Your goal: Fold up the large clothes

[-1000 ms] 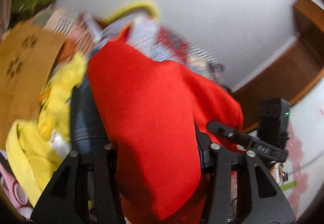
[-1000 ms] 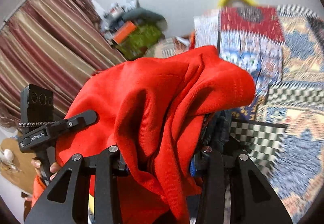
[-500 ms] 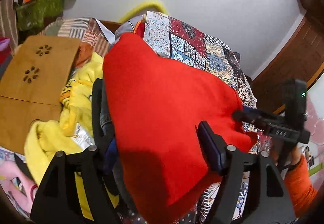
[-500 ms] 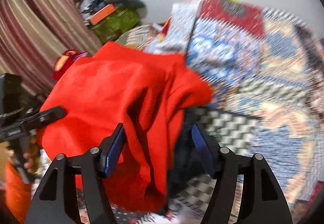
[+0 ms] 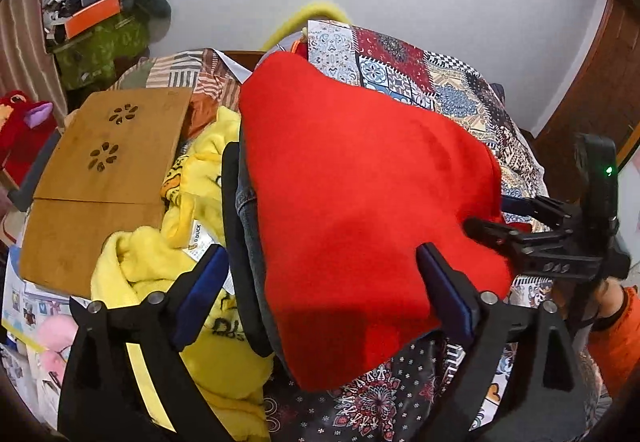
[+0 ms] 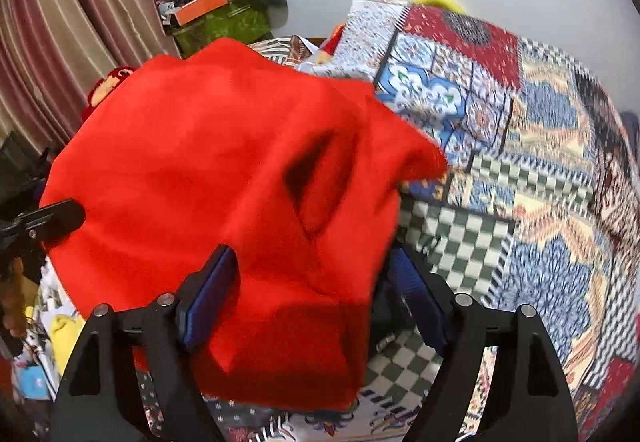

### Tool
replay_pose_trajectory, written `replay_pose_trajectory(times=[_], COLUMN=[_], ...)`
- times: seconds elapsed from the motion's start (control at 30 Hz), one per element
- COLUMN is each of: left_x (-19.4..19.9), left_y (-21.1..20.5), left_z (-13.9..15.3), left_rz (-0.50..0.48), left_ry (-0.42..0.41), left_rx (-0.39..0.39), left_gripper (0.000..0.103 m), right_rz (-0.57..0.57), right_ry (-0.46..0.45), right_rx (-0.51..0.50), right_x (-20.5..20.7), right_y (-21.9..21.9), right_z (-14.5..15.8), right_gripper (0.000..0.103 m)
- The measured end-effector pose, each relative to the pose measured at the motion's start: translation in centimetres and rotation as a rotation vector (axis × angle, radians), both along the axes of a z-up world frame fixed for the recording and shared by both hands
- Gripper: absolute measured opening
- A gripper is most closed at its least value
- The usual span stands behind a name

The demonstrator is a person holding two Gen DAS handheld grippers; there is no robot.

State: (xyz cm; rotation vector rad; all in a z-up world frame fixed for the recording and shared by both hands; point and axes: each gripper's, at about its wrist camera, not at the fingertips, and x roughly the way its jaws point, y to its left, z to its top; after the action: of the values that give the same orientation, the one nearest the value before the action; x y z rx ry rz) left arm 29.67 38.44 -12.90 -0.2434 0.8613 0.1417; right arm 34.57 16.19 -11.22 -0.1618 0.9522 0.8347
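Observation:
A folded red garment (image 5: 360, 194) lies on top of dark denim clothing (image 5: 248, 226) on the patterned bed cover (image 5: 452, 82). My left gripper (image 5: 324, 294) is open, its blue-padded fingers apart on either side of the red pile's near edge. My right gripper (image 6: 312, 302) is open too, fingers spread around the near edge of the red garment (image 6: 224, 178). The right gripper also shows at the far right of the left wrist view (image 5: 560, 238). The left gripper's finger tip shows at the left of the right wrist view (image 6: 48, 220).
A yellow fleece garment (image 5: 192, 234) lies left of the pile. A wooden lap tray (image 5: 104, 178) lies further left. A cluttered green box (image 5: 100, 46) and striped curtain (image 6: 60, 22) stand at the back left. The patchwork cover (image 6: 520, 162) spreads to the right.
Both grippers have opened and let go of the red garment. It has dropped onto the pile on the bed, and both grippers have drawn back a little.

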Motion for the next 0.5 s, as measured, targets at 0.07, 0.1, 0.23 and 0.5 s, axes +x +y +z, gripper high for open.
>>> replay_pose_trajectory(times=[0.07, 0.1, 0.23, 0.5], left_x=[0.0, 0.0, 0.2, 0.5], left_y=[-0.2, -0.2, -0.5, -1.1], left_z=[0.0, 0.0, 0.1, 0.3], left_rz=[0.005, 0.008, 0.01, -0.014], left_ry=[-0.007, -0.008, -0.008, 0.019], left_rx=[0.013, 0.014, 0.024, 0.06], left_gripper=[0.096, 0.096, 0.096, 0.096], right_rz=[-0.028, -0.051, -0.102, -0.111], right_ry=[0.036, 0.038, 0.008, 0.017], right_rx=[0.008, 0.016, 0.074, 0.021], right_x=[0.8, 1.4, 3.2, 5.5], right_y=[-0.9, -1.3, -1.3, -2.1], right_z=[0.5, 1.1, 3.4, 0.8], right_gripper=[0.079, 0.079, 0.079, 0.079])
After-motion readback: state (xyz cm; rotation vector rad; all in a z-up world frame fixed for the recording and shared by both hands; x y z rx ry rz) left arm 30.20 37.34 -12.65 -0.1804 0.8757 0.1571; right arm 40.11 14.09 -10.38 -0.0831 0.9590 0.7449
